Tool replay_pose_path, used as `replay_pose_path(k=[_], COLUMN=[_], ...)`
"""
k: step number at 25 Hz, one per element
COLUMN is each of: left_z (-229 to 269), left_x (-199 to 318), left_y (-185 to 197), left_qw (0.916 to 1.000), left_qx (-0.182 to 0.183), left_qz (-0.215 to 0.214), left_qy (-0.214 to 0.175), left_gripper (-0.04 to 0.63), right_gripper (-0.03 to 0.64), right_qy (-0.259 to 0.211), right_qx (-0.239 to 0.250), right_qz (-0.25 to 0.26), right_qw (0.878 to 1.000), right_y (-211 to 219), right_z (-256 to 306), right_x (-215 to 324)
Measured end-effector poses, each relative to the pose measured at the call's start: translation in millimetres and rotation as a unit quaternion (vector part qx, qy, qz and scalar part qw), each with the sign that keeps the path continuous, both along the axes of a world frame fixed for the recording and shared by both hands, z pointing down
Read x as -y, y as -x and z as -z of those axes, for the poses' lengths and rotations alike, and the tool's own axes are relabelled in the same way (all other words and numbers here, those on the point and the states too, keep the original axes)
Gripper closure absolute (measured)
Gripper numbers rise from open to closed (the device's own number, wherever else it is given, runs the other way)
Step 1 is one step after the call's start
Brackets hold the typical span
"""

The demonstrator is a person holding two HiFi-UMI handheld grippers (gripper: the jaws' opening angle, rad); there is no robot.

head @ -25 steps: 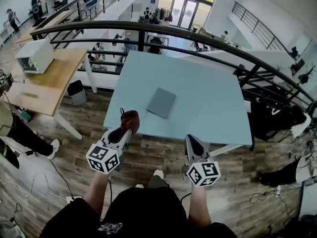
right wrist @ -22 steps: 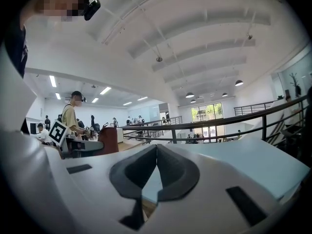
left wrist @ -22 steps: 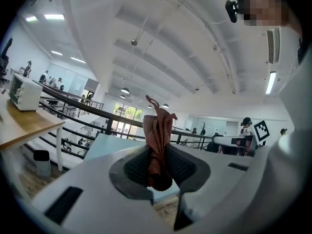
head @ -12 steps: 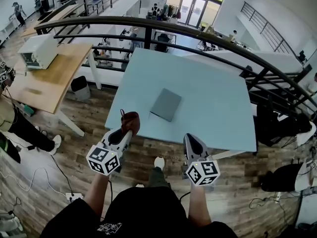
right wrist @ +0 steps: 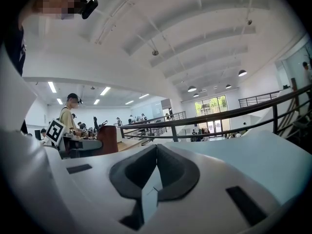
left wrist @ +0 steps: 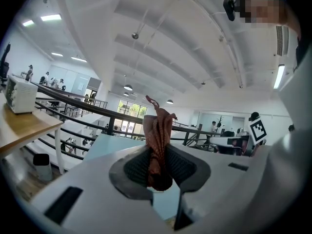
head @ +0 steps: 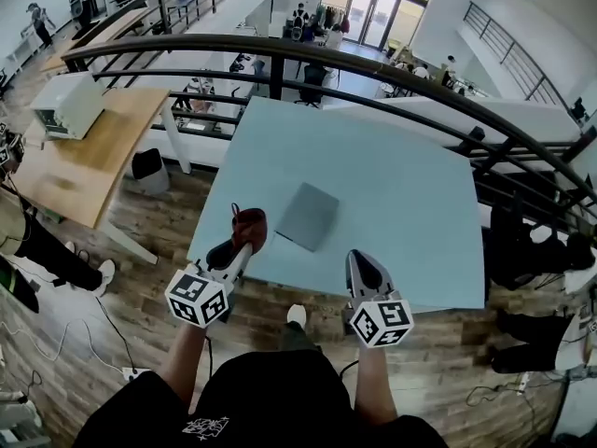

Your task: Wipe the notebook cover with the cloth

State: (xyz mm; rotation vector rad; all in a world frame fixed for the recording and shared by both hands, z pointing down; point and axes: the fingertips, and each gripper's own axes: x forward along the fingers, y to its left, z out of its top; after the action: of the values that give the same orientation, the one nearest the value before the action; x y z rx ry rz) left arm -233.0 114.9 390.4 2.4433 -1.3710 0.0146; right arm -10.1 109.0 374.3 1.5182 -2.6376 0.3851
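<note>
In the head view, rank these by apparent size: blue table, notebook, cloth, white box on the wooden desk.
Largest: blue table, by far.
Next: notebook and white box look about alike; the box is farther off, so I won't rank them.
Smallest: cloth, bunched in the left gripper.

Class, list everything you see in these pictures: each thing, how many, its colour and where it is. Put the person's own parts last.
Table: one, light blue, centre.
Notebook: one, grey, flat on the table, near its front edge.
Cloth: one, dark red, in the left gripper.
Railing: one, black, behind the table.
Desk: one, wooden, left.
Box: one, white, on the desk.
Bin: one, dark, by the desk.
Left gripper: one, white, shut on the cloth.
Right gripper: one, white, shut, empty.
</note>
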Motion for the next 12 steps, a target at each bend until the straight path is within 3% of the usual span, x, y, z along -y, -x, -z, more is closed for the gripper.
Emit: replay_pose_path(k=[12], left_z=[-4.8], left_x=[104.5], left_y=[-55.1], left_qw=[0.9995], left_qx=[0.017], left_qz=[0.018], left_qy=[0.021], left_gripper=[0.505], right_gripper=[0.611], right_qy=[0.023], right_qx=[-0.006], right_qz=[0.042], right_qw=[0.999], right_y=[-43.9], right_z=[-11.9], right_x=[125.4])
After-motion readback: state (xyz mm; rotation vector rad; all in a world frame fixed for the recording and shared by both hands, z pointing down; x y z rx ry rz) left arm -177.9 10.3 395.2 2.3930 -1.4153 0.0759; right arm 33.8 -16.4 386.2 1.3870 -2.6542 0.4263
